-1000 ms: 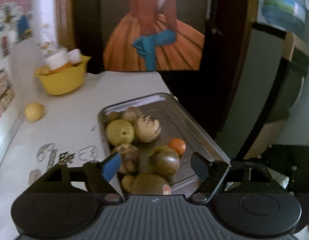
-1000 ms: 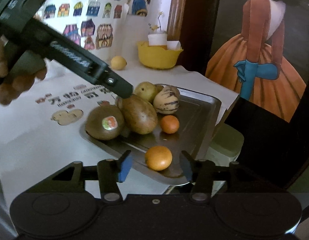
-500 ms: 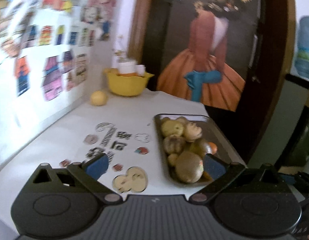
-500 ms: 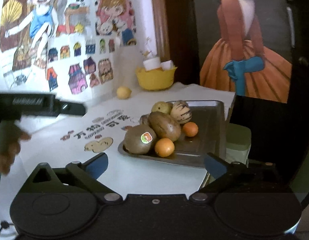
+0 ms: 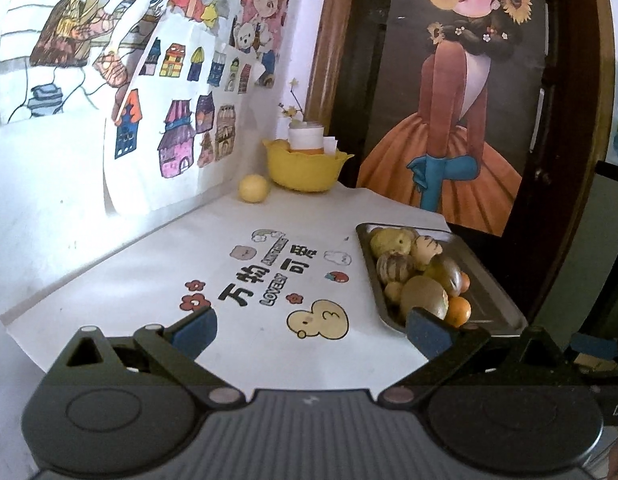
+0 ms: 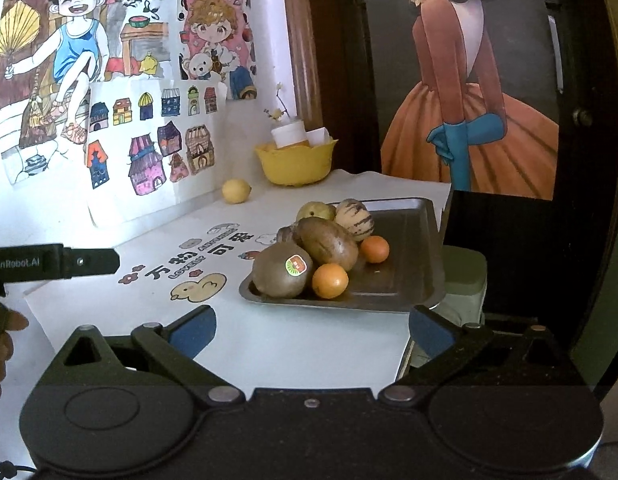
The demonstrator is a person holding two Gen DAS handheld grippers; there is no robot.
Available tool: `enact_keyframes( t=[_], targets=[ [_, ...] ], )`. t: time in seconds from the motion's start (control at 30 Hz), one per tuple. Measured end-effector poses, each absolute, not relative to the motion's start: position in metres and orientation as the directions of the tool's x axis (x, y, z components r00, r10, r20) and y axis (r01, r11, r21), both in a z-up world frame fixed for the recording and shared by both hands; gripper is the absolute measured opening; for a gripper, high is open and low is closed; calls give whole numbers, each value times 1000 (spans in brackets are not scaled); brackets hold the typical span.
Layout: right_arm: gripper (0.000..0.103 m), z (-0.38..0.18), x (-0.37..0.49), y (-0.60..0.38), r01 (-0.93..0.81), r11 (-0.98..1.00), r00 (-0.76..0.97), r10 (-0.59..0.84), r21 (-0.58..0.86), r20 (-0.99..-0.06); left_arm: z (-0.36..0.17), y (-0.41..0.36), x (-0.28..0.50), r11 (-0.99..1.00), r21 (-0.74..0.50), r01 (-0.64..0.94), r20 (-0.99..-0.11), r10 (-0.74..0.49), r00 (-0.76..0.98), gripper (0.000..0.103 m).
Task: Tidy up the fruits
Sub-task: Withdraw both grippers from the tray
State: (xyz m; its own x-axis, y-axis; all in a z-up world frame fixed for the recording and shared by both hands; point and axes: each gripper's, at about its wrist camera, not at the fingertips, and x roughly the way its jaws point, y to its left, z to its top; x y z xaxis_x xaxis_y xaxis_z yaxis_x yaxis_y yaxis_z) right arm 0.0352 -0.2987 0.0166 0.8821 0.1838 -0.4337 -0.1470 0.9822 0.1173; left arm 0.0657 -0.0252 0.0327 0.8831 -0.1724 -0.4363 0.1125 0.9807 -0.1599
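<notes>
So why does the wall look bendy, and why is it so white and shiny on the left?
Left wrist view: the fisheye lens curves the wall drawings and door frame, and bright light washes out the wall and the table beneath. Right wrist view: same bending and glare at left, yet the tray with its kiwi looks sharp; corners go black in both.

a home corner (children's drawings [image 6: 121, 92] taped on the wall)
</notes>
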Motion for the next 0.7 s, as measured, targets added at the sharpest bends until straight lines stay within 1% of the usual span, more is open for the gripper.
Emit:
enact_keyframes(
  t=[0.23, 0.7],
  targets=[
    [102, 18, 37, -299, -144, 983, 885, 180, 115, -429, 28, -20, 68, 976, -188, 108, -448, -183, 875, 103],
    [102, 19, 40, -302, -140, 982, 882, 182, 127, -434, 26, -22, 72, 976, -190, 110, -460, -187, 868, 102]
  ],
)
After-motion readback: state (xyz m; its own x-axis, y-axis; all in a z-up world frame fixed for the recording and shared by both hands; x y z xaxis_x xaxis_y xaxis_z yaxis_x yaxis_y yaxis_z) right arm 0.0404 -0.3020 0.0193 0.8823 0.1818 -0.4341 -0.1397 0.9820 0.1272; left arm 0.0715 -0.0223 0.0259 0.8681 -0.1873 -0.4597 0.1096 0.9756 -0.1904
